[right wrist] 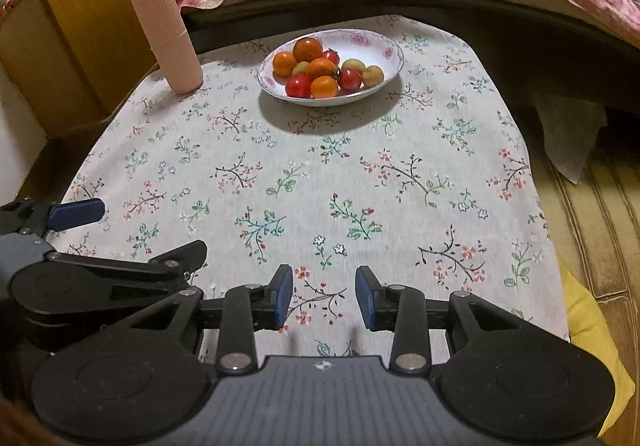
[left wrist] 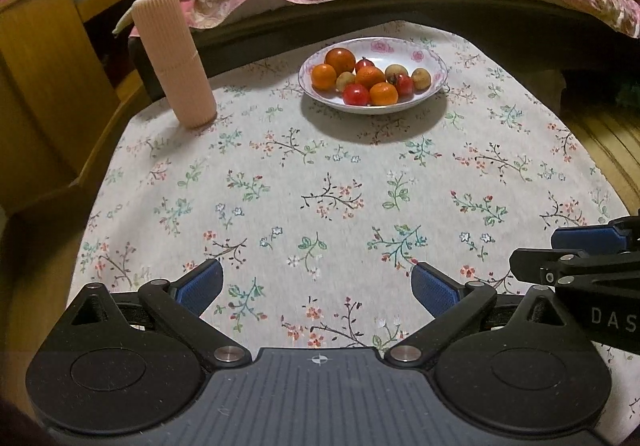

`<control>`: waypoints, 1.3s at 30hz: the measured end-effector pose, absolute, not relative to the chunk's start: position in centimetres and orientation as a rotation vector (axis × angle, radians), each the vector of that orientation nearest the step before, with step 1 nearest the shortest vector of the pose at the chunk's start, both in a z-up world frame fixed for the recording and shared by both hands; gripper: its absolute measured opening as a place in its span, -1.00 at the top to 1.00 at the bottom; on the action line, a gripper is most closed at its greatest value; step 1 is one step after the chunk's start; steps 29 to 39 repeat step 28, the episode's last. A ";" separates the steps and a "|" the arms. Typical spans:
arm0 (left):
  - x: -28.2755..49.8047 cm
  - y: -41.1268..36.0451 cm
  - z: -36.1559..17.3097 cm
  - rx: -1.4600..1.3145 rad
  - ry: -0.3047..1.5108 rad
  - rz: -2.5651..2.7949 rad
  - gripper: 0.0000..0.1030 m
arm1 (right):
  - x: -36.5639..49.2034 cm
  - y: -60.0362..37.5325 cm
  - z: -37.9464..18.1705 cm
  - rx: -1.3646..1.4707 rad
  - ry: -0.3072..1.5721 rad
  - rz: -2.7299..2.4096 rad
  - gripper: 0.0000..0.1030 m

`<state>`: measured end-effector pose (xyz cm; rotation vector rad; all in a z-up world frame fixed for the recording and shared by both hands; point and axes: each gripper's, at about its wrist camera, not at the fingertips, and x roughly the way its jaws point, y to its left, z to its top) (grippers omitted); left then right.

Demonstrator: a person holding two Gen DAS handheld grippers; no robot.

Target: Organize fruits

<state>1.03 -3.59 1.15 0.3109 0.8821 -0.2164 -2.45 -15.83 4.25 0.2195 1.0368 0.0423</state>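
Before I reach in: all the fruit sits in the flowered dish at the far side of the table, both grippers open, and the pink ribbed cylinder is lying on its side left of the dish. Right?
One thing is off: the pink ribbed cylinder stands upright, as the left wrist view shows. It is left of the dish, which holds all the fruit. Both the left gripper and right gripper are open.

The left tongs [left wrist: 316, 288] hover low over the near part of the surface [left wrist: 320, 173], their blue-padded fingers [left wrist: 202, 286] spread wide apart with nothing between them. The right tongs [right wrist: 324, 298] hang just beside them, also over the near part of the surface, their fingers [right wrist: 283, 296] parted by a narrower gap, empty as well. Both point toward the far edge of the surface, and their black bodies sit close together, side by side.
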 end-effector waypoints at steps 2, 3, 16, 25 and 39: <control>1.0 -3.6 1.0 0.314 0.890 -0.214 -0.97 | -2.5 -15.7 4.1 0.215 1.045 0.041 0.29; 0.9 -3.6 0.9 0.316 0.892 -0.213 -0.97 | -2.5 -15.7 4.0 0.212 1.048 0.040 0.29; 0.7 -3.7 0.2 0.340 0.909 -0.211 -0.94 | -2.7 -15.4 3.1 0.198 1.074 0.043 0.29; 0.7 -3.8 0.0 0.350 0.911 -0.216 -0.90 | -2.6 -15.4 2.9 0.196 1.081 0.042 0.28; 0.6 -4.0 0.0 0.354 0.909 -0.210 -0.90 | -2.6 -15.4 2.9 0.195 1.082 0.043 0.28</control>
